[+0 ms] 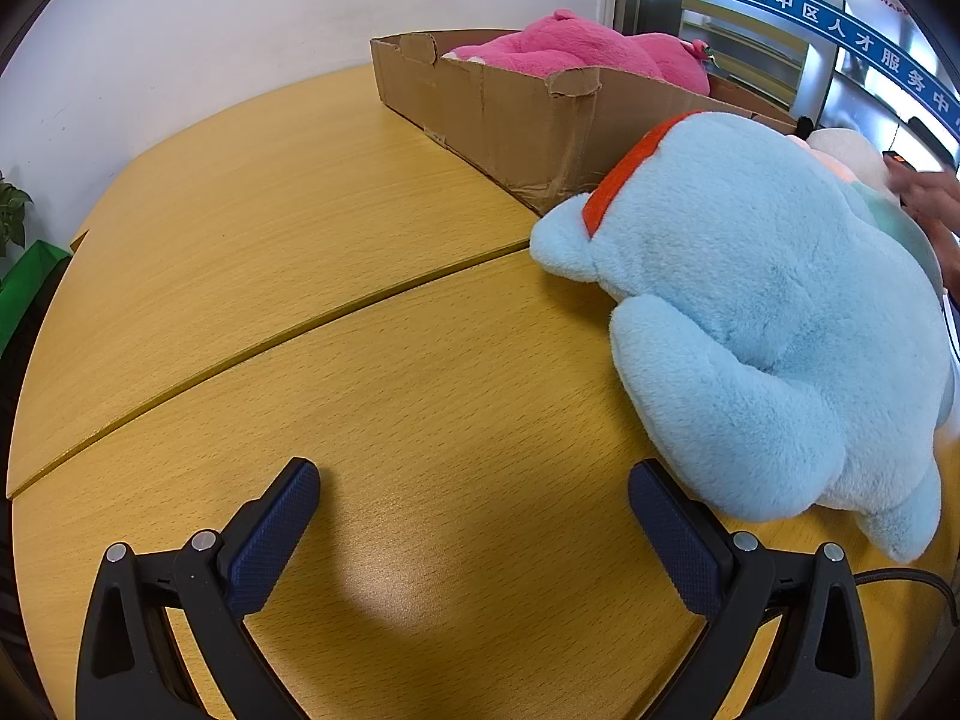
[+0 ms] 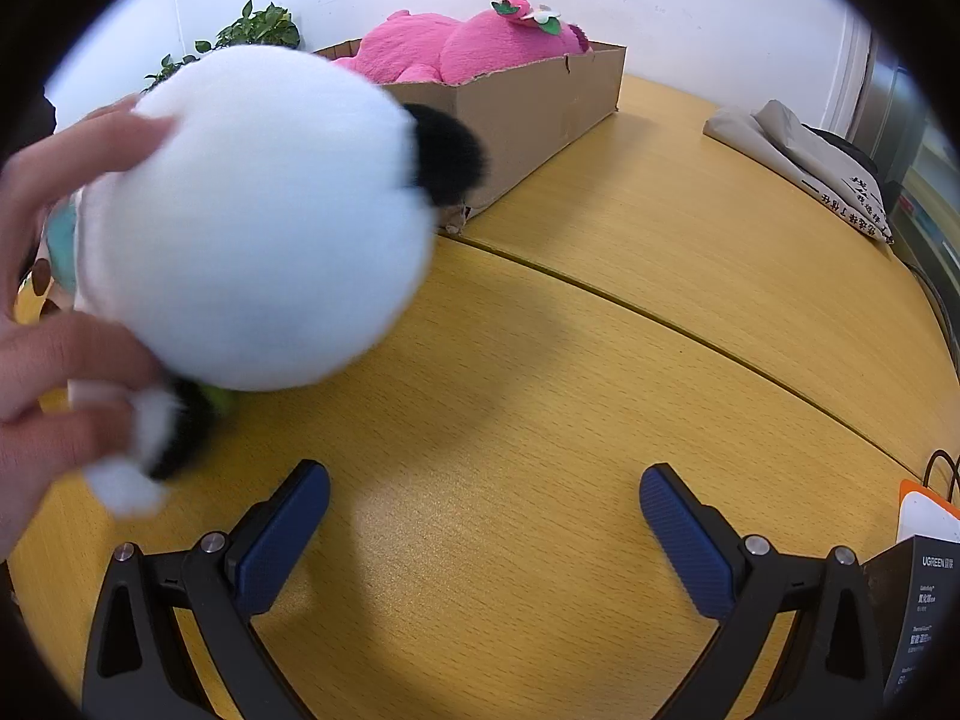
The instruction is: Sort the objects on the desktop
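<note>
A light blue plush toy point(image 1: 762, 324) with a red collar lies on the wooden table point(image 1: 360, 312), just right of my left gripper point(image 1: 474, 480), which is open and empty; its right finger sits close under the plush. A cardboard box point(image 1: 498, 108) behind holds a pink plush point(image 1: 576, 51). In the right wrist view, a person's hand point(image 2: 42, 330) holds a white and black panda plush point(image 2: 258, 222), blurred, above the table left of my right gripper point(image 2: 485, 483), which is open and empty. The box point(image 2: 528, 108) with the pink plush point(image 2: 462, 45) stands behind.
A folded grey bag point(image 2: 804, 162) lies at the table's far right. A dark product box point(image 2: 912, 612) and an orange-white item point(image 2: 924, 510) sit at the right near edge. A potted plant point(image 2: 252, 30) stands behind the panda. A hand point(image 1: 930, 204) shows beyond the blue plush.
</note>
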Action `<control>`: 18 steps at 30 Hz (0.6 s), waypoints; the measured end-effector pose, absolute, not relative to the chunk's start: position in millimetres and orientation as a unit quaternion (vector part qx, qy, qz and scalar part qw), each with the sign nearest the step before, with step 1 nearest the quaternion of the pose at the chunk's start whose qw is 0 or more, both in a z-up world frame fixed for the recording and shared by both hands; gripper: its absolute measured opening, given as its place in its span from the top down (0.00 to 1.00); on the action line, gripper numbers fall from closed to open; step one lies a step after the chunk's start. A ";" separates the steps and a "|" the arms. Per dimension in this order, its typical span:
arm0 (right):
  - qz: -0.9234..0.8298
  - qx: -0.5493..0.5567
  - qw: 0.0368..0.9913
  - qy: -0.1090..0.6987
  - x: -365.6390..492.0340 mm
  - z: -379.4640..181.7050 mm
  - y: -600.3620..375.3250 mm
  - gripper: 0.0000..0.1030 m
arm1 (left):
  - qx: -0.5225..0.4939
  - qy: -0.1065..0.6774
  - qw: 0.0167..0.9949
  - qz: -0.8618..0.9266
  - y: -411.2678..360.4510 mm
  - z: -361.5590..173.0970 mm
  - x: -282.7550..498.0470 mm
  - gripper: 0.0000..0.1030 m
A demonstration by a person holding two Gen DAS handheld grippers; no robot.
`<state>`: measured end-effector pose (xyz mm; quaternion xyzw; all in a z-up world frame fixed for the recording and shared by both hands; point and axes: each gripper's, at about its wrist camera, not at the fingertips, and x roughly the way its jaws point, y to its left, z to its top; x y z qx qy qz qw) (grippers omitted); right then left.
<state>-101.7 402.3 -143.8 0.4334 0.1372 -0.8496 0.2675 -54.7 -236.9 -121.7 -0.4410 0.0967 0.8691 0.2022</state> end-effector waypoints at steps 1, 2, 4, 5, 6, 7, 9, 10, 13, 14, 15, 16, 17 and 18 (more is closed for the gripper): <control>-0.850 0.433 0.267 0.137 -101.4 -143.8 402.2 0.00 | -0.441 0.097 0.202 0.869 -236.9 -121.7 -54.7 0.00; -0.850 0.433 0.267 0.137 -101.5 -143.8 402.2 0.00 | -0.441 0.097 0.202 0.869 -236.9 -121.7 -54.7 0.00; -0.850 0.433 0.268 0.137 -101.6 -143.8 402.3 0.00 | -0.441 0.097 0.202 0.869 -238.4 -121.8 -52.7 0.00; -0.850 0.433 0.268 0.137 -101.6 -143.9 402.4 0.00 | -0.441 0.097 0.202 0.869 -239.2 -121.8 -51.7 0.00; -0.850 0.433 0.268 0.137 -101.6 -144.0 402.4 0.00 | -0.441 0.097 0.202 0.869 -239.8 -121.8 -50.9 0.00; -0.850 0.433 0.268 0.137 -101.6 -144.0 402.4 0.00 | -0.441 0.097 0.202 0.869 -240.3 -121.7 -50.1 0.00; -0.850 0.433 0.268 0.137 -101.2 -143.8 402.3 0.00 | -0.441 0.097 0.202 0.869 -240.9 -121.4 -49.0 0.00; -0.850 0.433 0.268 0.137 -100.8 -143.9 402.3 0.00 | -0.441 0.097 0.202 0.869 -241.1 -121.6 -48.7 0.00; -0.850 0.433 0.267 0.137 -100.2 -143.6 402.0 0.00 | -0.441 0.097 0.202 0.869 -241.3 -121.7 -47.8 0.00; -0.850 0.433 0.267 0.137 -100.3 -143.7 402.0 0.00 | -0.441 0.097 0.202 0.869 -241.3 -121.6 -47.4 0.00; -0.850 0.433 0.267 0.137 -100.2 -143.9 402.1 0.00 | -0.441 0.097 0.202 0.869 -241.5 -122.0 -47.3 0.00; -0.850 0.433 0.267 0.137 -100.2 -143.8 402.1 0.00 | -0.441 0.097 0.202 0.869 -241.7 -122.0 -47.0 0.00; -0.850 0.433 0.268 0.137 -100.2 -143.6 402.0 0.00 | -0.441 0.097 0.202 0.869 -241.9 -121.9 -46.7 0.00; -0.850 0.433 0.268 0.137 -100.2 -143.6 402.0 0.00 | -0.441 0.097 0.202 0.869 -242.0 -121.9 -46.4 0.00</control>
